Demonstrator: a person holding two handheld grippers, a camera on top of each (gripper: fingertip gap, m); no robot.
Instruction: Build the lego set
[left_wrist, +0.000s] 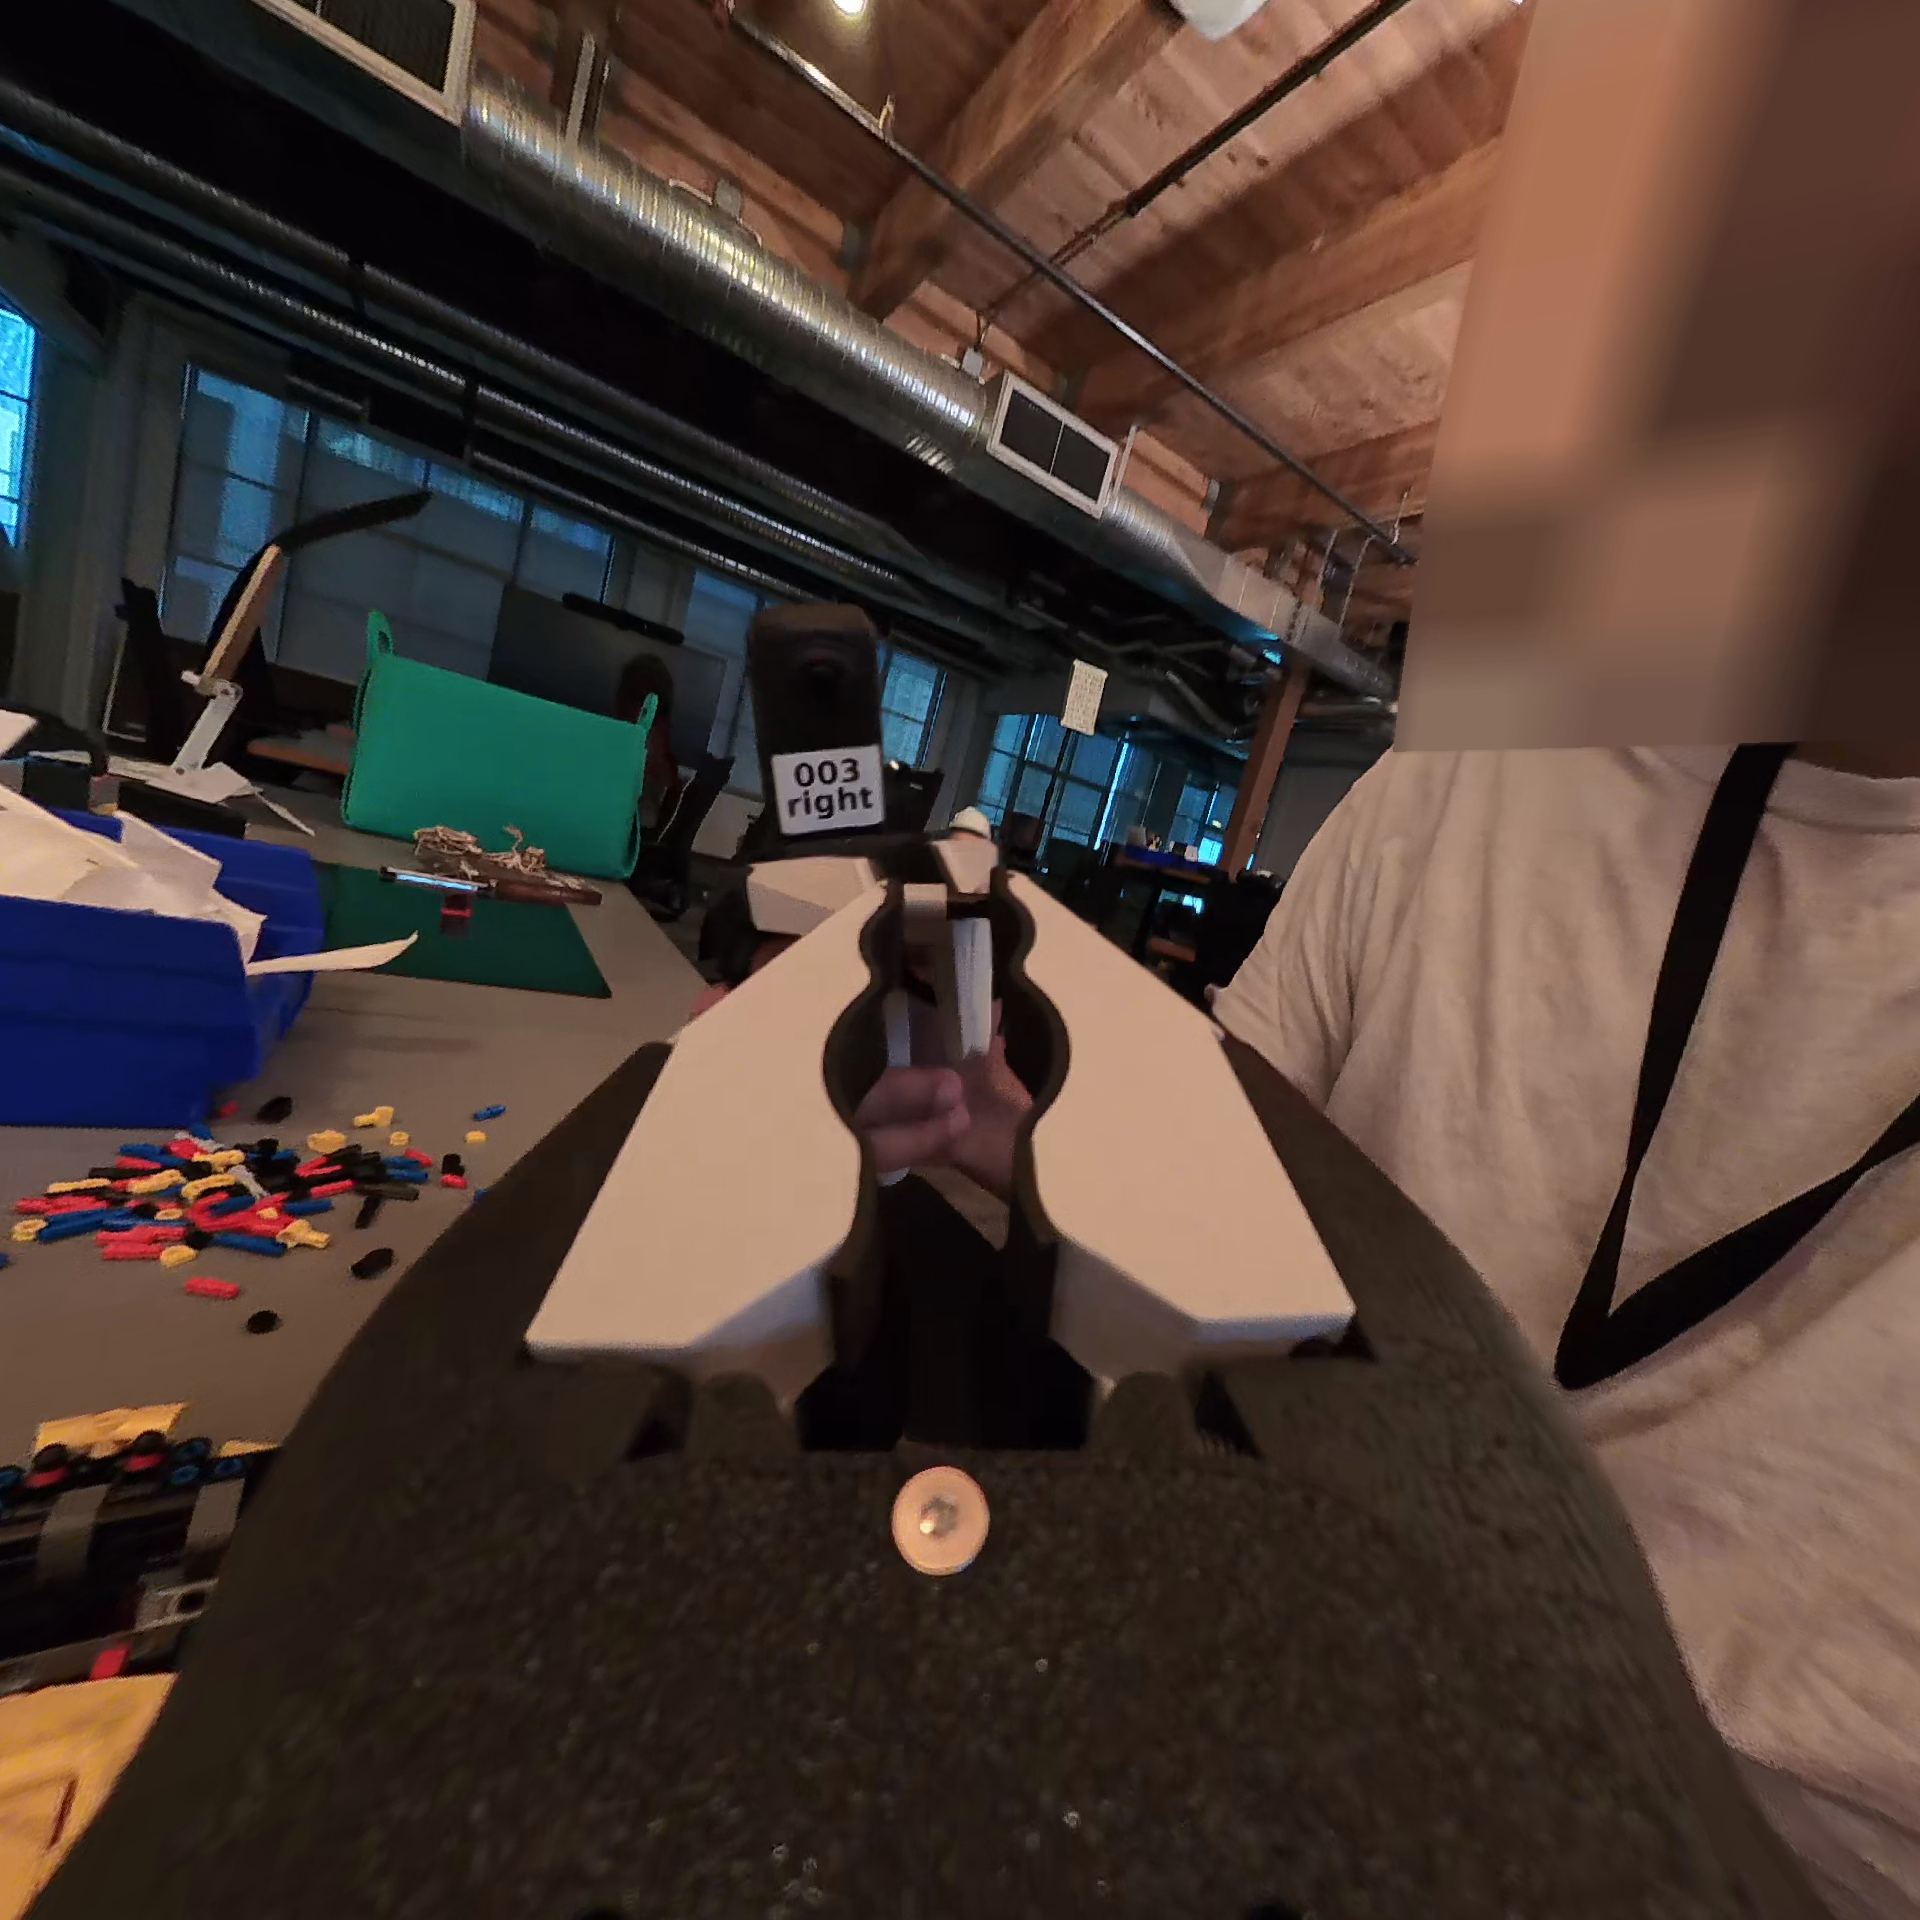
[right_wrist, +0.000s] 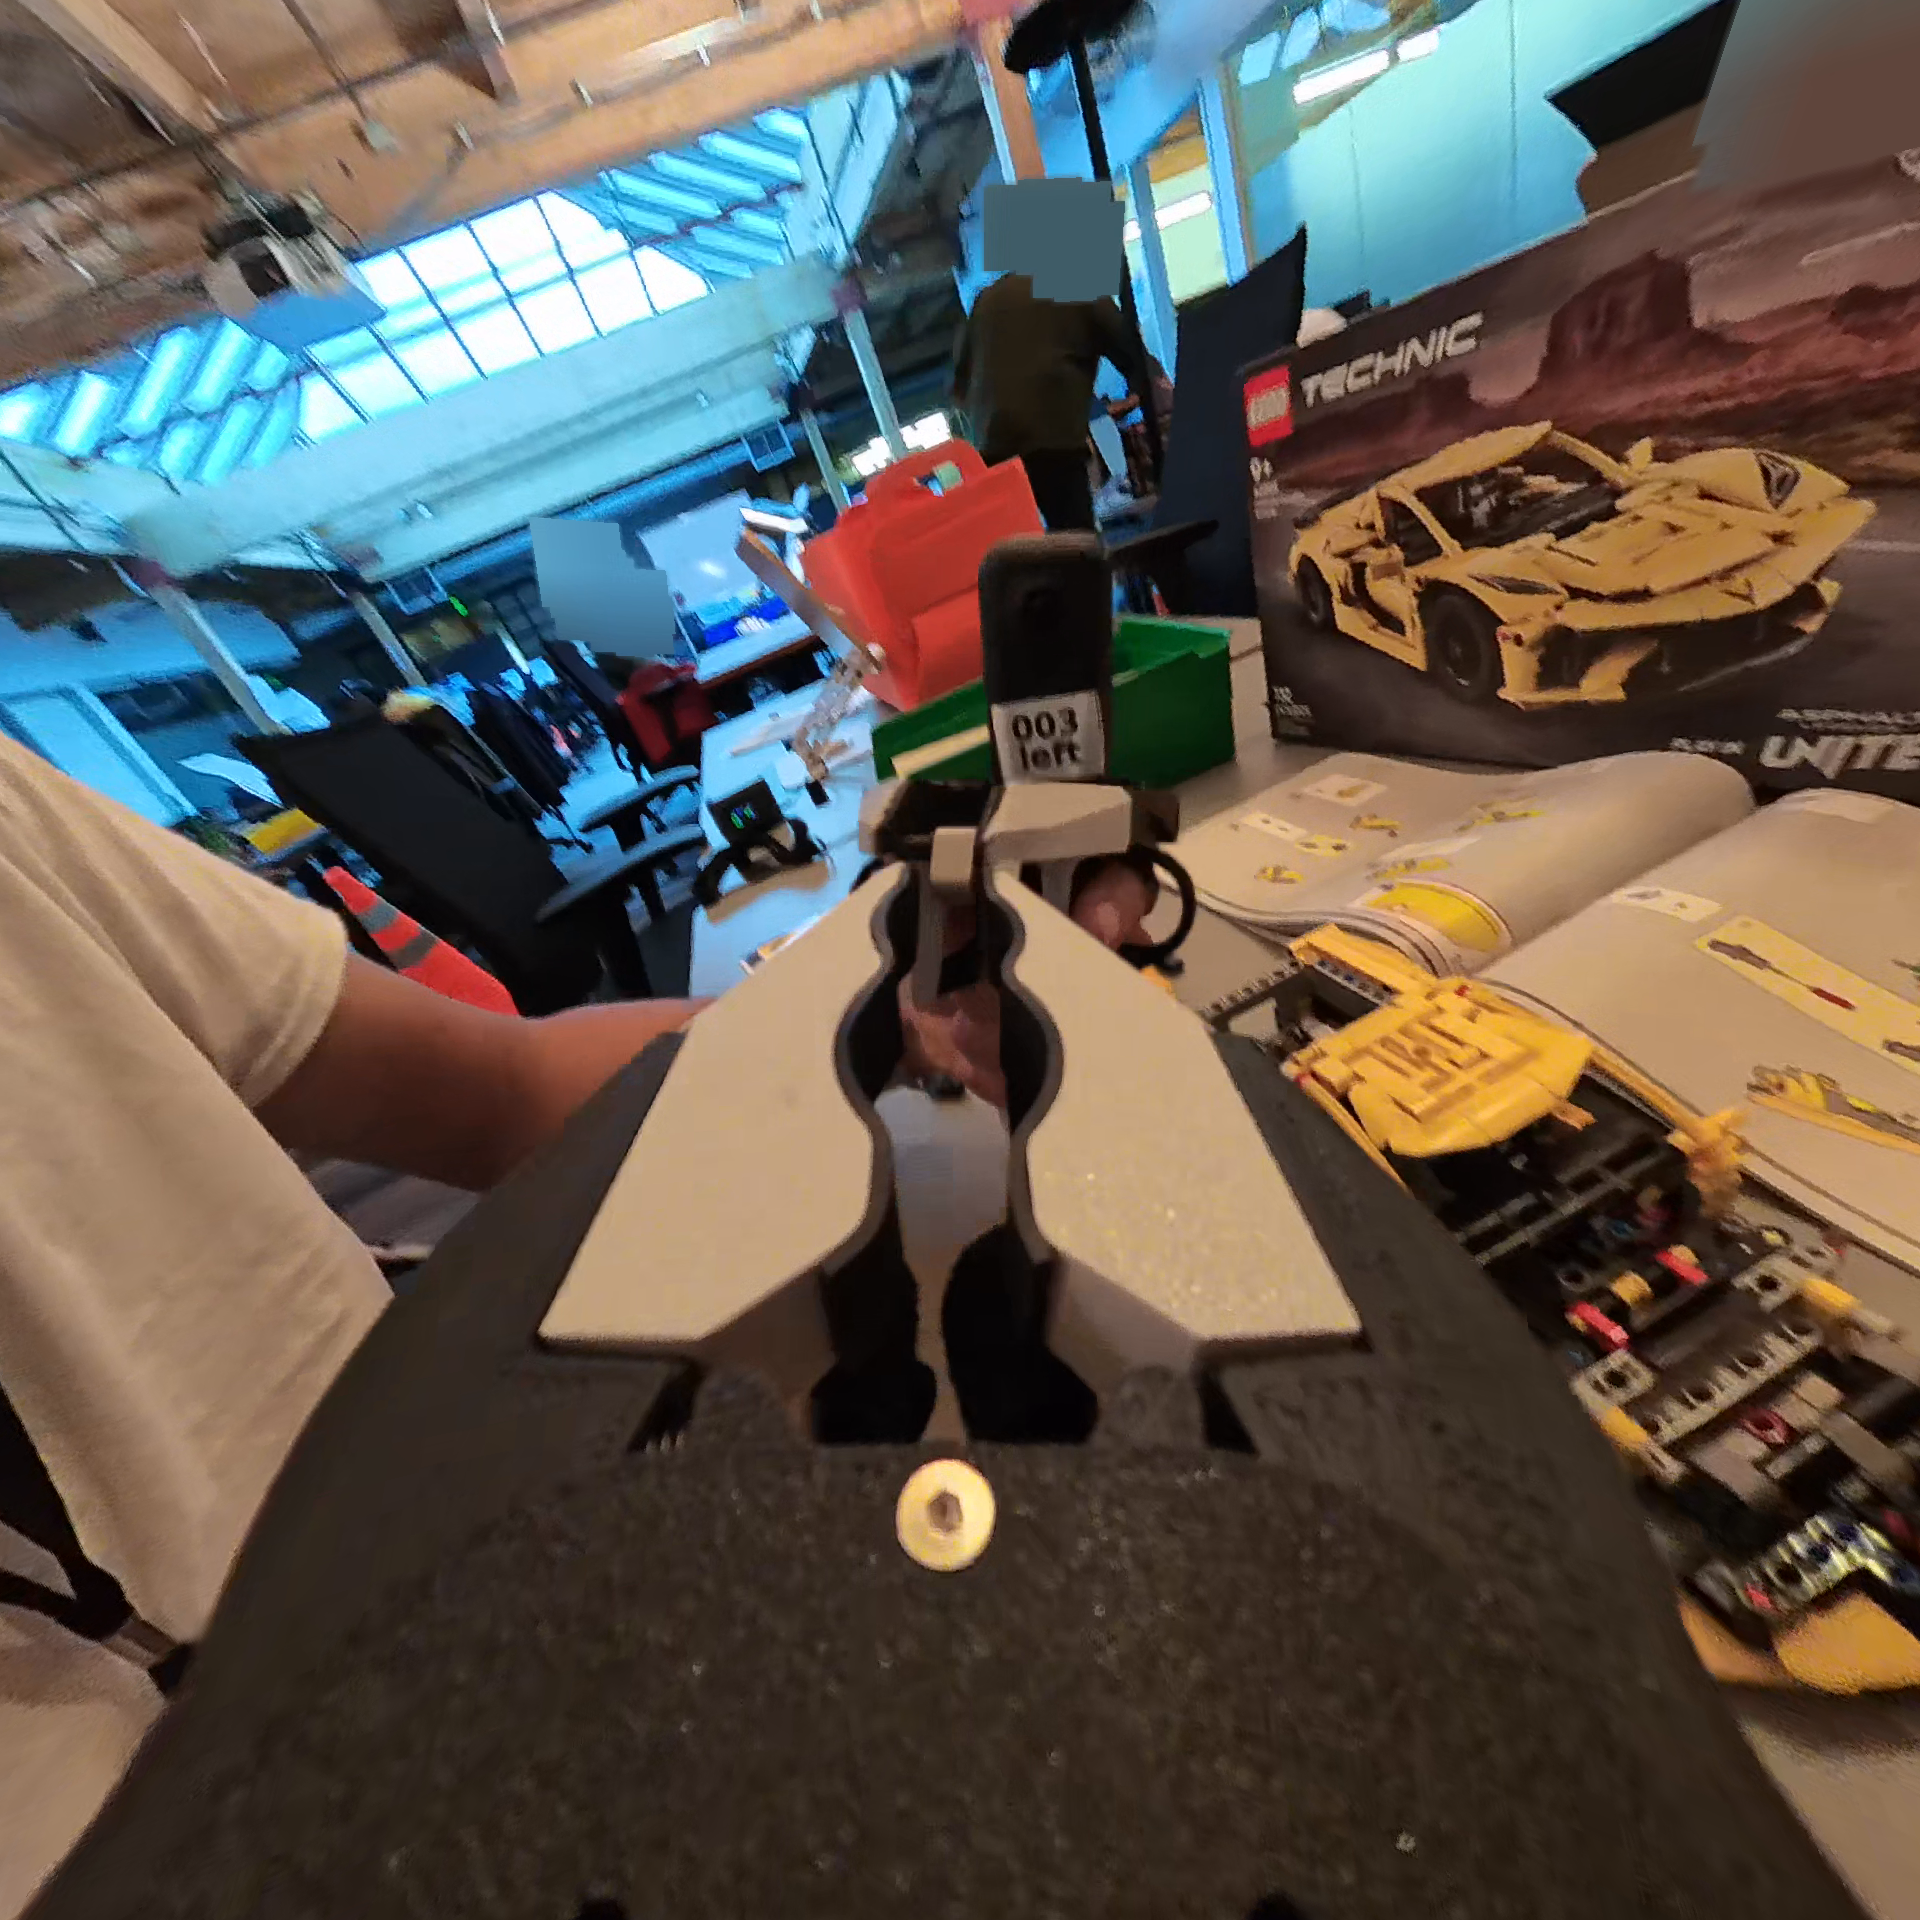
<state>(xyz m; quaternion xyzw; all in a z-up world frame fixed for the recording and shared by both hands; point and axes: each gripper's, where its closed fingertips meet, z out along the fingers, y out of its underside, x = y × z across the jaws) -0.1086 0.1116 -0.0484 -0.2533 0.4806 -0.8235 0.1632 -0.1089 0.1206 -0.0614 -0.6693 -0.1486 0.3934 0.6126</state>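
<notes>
Facing each other tip to tip above the table, both tools are held up off the surface. The left gripper (left_wrist: 940, 894), with white plastic fingers on a black foam-textured body, has its jaws drawn to a narrow wavy gap. The right gripper (right_wrist: 948, 883), of the same build, shows a similar slim gap. Each one's fingers reach into the other's gap, and I cannot tell whether either pinches a piece. Through the left gripper's gap shows the person's right hand (left_wrist: 935, 1122), curled round its handle; the left hand (right_wrist: 1112, 904) grips likewise, with the bare left forearm (right_wrist: 468, 1081) stretched level from a white T-shirt sleeve (right_wrist: 156, 987). A black lanyard (left_wrist: 1683, 1039) hangs over the shirt.

Just below the right gripper lies the partly built yellow and black lego car (right_wrist: 1475, 1122), resting on an open grey instruction booklet (right_wrist: 1455, 862). On the grey table (left_wrist: 436, 1039) below the left gripper are scattered small red, blue, yellow and black lego pieces (left_wrist: 218, 1195), with a blue plastic bin (left_wrist: 125, 997) of white paper behind them.

Each gripper's black camera carries a white sticker (left_wrist: 828, 790) with dark print. Farther off stand a green plastic bin (right_wrist: 1174, 696), a dark printed lego box picturing a yellow car (right_wrist: 1579, 540), an orange bag (right_wrist: 925, 582) and a green fabric bag (left_wrist: 488, 769)
</notes>
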